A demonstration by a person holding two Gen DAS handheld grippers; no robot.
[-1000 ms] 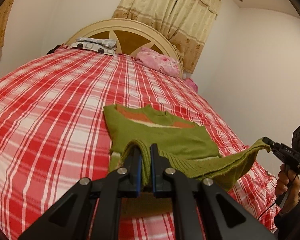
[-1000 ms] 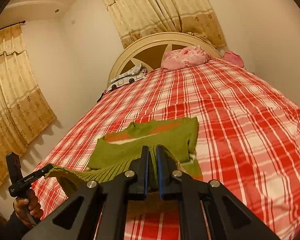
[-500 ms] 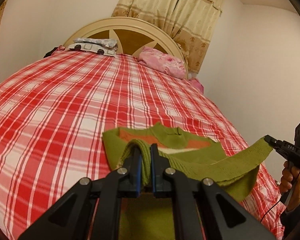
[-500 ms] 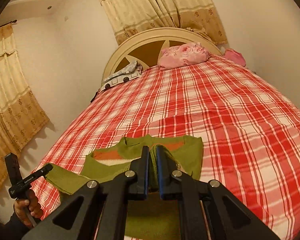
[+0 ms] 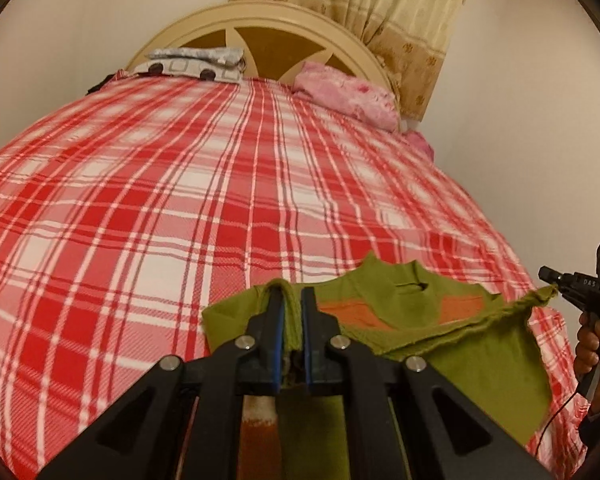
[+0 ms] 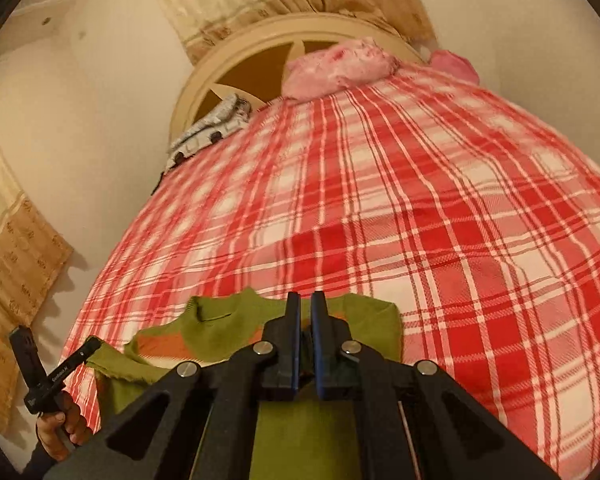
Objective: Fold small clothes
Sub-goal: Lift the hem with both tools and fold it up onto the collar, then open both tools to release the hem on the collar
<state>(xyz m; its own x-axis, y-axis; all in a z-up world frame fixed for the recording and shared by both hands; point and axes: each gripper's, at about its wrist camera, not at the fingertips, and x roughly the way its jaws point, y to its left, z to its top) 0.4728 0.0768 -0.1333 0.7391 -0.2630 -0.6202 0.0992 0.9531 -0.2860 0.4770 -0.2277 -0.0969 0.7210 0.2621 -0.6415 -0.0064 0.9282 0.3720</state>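
Observation:
A small green sweater point(image 5: 380, 286) with orange bands lies on the red plaid bed point(image 5: 180, 200), collar towards the headboard. My left gripper point(image 5: 291, 298) is shut on the left corner of its lifted hem, close over the left shoulder. My right gripper point(image 6: 305, 302) is shut on the hem's other corner, over the sweater point(image 6: 220, 326). Each wrist view also shows the opposite gripper pinching its own corner: the right gripper point(image 5: 550, 278) at the right edge, the left gripper point(image 6: 94, 344) at the lower left. The hem hangs stretched between them over the sweater's body.
A pink pillow point(image 5: 344, 94) and a grey-and-white folded cloth point(image 5: 192, 64) lie by the cream headboard point(image 5: 260, 24). Beige curtains point(image 5: 400, 8) hang behind it. A wall runs close along the bed's right side. The plaid cover spreads wide beyond the sweater.
Both grippers have carried the hem forward towards the collar and a little lower. The folded-over part now covers most of the sweater's body. Both grips have stayed shut.

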